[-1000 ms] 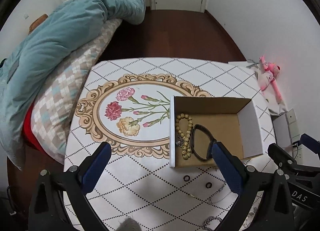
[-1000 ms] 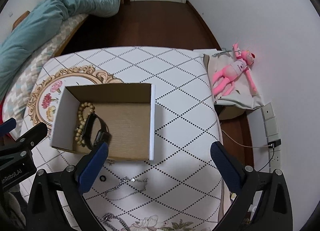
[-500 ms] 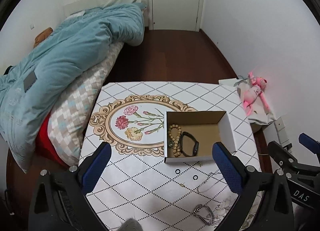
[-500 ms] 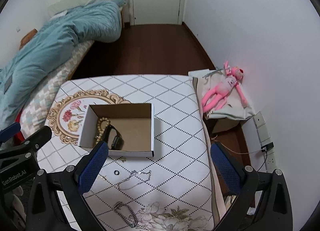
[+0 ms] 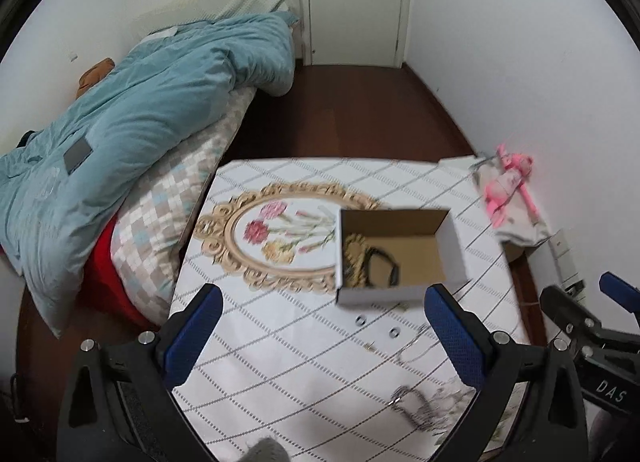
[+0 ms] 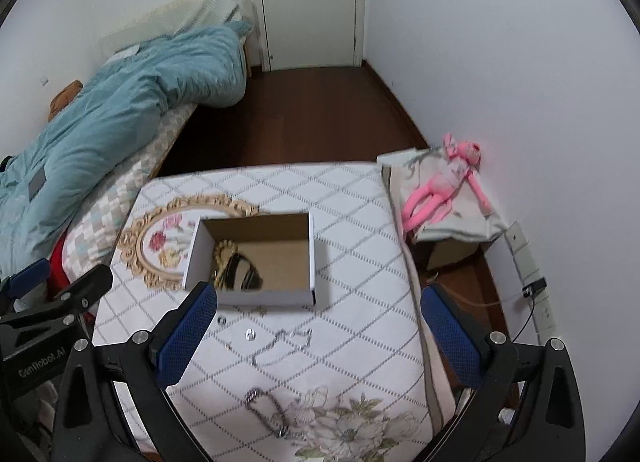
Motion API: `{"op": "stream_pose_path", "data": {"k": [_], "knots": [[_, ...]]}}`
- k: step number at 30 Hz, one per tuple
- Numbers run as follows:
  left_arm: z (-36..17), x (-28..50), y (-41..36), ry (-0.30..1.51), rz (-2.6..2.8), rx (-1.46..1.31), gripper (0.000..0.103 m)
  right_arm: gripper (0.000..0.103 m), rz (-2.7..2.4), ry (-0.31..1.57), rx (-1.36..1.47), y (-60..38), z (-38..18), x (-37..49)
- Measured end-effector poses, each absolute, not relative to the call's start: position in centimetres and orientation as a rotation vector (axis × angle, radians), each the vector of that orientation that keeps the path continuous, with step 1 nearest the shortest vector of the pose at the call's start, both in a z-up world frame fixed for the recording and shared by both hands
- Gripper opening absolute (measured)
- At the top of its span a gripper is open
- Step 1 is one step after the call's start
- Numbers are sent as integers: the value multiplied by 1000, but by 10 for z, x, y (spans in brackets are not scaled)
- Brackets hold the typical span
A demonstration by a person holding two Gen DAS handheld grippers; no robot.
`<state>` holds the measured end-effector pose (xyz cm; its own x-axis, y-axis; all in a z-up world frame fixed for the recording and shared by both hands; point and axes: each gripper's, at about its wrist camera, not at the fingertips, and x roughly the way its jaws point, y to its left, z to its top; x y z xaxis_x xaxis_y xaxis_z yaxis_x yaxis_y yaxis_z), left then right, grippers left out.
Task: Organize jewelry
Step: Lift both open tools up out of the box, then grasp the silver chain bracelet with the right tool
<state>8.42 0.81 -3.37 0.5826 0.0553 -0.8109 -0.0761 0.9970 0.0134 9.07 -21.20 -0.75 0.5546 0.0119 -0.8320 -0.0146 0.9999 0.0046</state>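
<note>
Jewelry is split: the left hand-held gripper (image 5: 318, 326) and right hand-held gripper (image 6: 318, 326) both hang wide open and empty above the surface (image 6: 360, 221). Just in front of the cardboard box (image 6: 310, 258) lie two small rings (image 5: 362, 320), a thin chain (image 6: 280, 342) and, nearer, a heavier chain (image 6: 266, 410). Inside sit beads (image 5: 352, 246) and a dark band (image 5: 382, 262). The chains look limp and light, likely best pinched at a bunched section.

Motion blur smears the cardboard box (image 6: 256, 258) and what lies in it, so the bead string (image 5: 352, 258) and the dark band (image 5: 382, 266) beside it show no detail. In the right wrist view one blue finger (image 6: 186, 336) covers the box's near left corner. The small rings (image 5: 362, 320) on the tabletop (image 5: 280, 362) are too tiny to identify, and its near edge is cut off by the frame.
</note>
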Motion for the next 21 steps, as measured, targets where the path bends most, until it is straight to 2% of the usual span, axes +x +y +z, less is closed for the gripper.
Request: {"op": "stream_pose_path", "data": {"k": [4, 5, 8, 9, 14, 19, 21], "knots": [[-76, 74, 13, 1014, 100, -4, 103, 102, 54, 1094, 9, -209, -62, 81], [-90, 72, 15, 1048, 111, 0, 103, 97, 65, 1120, 11, -208, -76, 78], [-121, 63, 19, 1109, 124, 14, 103, 69, 117, 1248, 32, -203, -128, 70], [-132, 61, 20, 1127, 131, 28, 103, 66, 131, 1281, 37, -201, -145, 66], [-176, 47, 29, 1204, 162, 46, 103, 55, 162, 1377, 17, -189, -204, 44], [-200, 38, 34, 1244, 166, 35, 103, 50, 129, 1396, -47, -180, -225, 24], [-207, 37, 35, 1257, 166, 23, 103, 42, 104, 1372, -90, -177, -225, 18]]}}
